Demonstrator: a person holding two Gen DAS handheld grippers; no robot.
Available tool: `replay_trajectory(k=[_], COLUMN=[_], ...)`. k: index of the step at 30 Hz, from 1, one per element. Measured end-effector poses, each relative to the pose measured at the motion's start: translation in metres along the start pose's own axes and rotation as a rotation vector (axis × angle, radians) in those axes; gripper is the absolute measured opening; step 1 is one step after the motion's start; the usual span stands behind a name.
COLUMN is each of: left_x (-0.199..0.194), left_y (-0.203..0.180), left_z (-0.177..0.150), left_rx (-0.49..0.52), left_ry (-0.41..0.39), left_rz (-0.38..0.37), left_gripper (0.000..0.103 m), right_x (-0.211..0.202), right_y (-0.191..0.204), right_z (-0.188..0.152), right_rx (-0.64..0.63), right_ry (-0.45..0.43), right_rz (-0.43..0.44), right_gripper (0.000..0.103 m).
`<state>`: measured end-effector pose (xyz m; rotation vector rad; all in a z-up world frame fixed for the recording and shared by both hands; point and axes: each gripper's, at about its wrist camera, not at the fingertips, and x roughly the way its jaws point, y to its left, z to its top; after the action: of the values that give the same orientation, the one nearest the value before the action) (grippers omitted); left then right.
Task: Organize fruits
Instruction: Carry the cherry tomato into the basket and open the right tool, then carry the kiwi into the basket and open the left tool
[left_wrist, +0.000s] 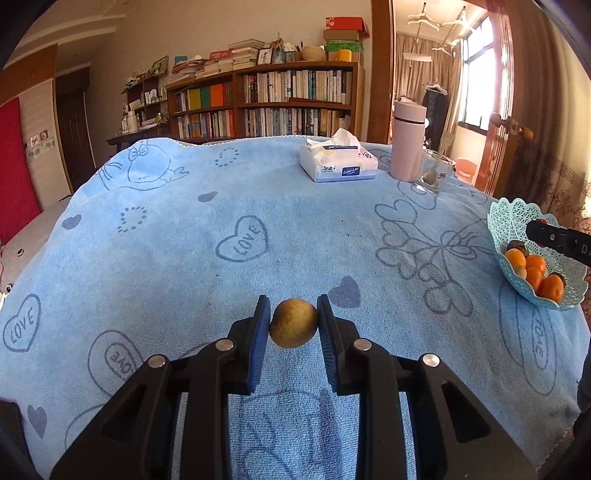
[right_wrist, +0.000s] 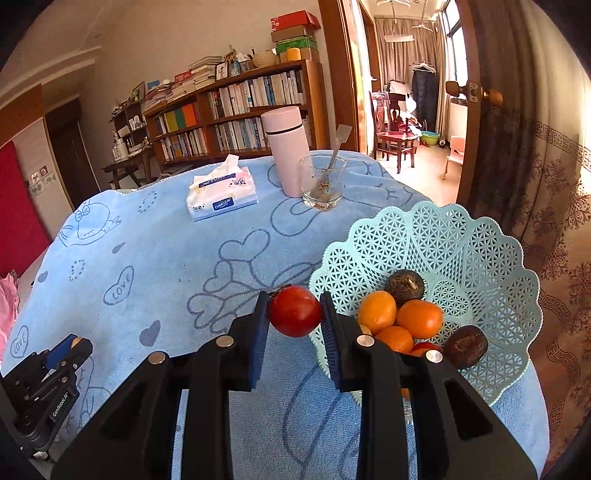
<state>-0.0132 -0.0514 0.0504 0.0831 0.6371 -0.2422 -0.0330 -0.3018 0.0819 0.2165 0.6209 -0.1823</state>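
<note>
My left gripper (left_wrist: 293, 325) is shut on a small round yellow-brown fruit (left_wrist: 293, 323) and holds it above the blue towel. My right gripper (right_wrist: 294, 312) is shut on a red tomato (right_wrist: 294, 311) just left of the rim of the light-blue lattice basket (right_wrist: 480, 251). The basket holds several orange fruits (right_wrist: 419, 318) and two dark brown fruits (right_wrist: 404, 285). The basket also shows in the left wrist view (left_wrist: 511, 218) at the far right, with the right gripper's finger (left_wrist: 554, 236) over it. The left gripper shows in the right wrist view (right_wrist: 62, 350) at the lower left.
A blue towel (left_wrist: 184, 240) with heart prints covers the table. A tissue pack (right_wrist: 221, 194), a pink flask (right_wrist: 286, 144) and a glass with a spoon (right_wrist: 322, 182) stand at the far side. Bookshelves stand behind; a doorway is at the right.
</note>
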Motion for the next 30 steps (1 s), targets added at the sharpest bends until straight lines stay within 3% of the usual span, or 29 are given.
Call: replay_trajectory(k=[20, 23, 24, 26, 30], left_x=[-0.022, -0.023, -0.023, -0.024, -0.026], left_y=[-0.077, -0.086, -0.089, -0.094, -0.105], left_z=[0.015, 0.017, 0.018, 0.020, 0.024], left_rx=[0.143, 0.161, 0.167, 0.177, 0.195], left_ry=[-0.053, -0.057, -0.060, -0.066, -0.078], left_rz=[-0.068, -0.079, -0.082, -0.087, -0.100], left_gripper=[0.026, 0.026, 0.026, 0.026, 0.026], right_x=[-0.015, -0.016, -0.018, -0.022, -0.029], right_y=[-0.079, -0.087, -0.089, -0.095, -0.099], right_z=[-0.003, -0.003, -0.003, -0.002, 0.000], right_rx=[0.175, 0.203, 0.211, 0.239, 0.259], right_ry=[-0.011, -0.007, -0.008, -0.026, -0.046], right_rz=[-0.114, -0.117, -0.122, -0.126, -0.132], right_gripper=[0.028, 0.033, 0.044, 0.054, 0.054])
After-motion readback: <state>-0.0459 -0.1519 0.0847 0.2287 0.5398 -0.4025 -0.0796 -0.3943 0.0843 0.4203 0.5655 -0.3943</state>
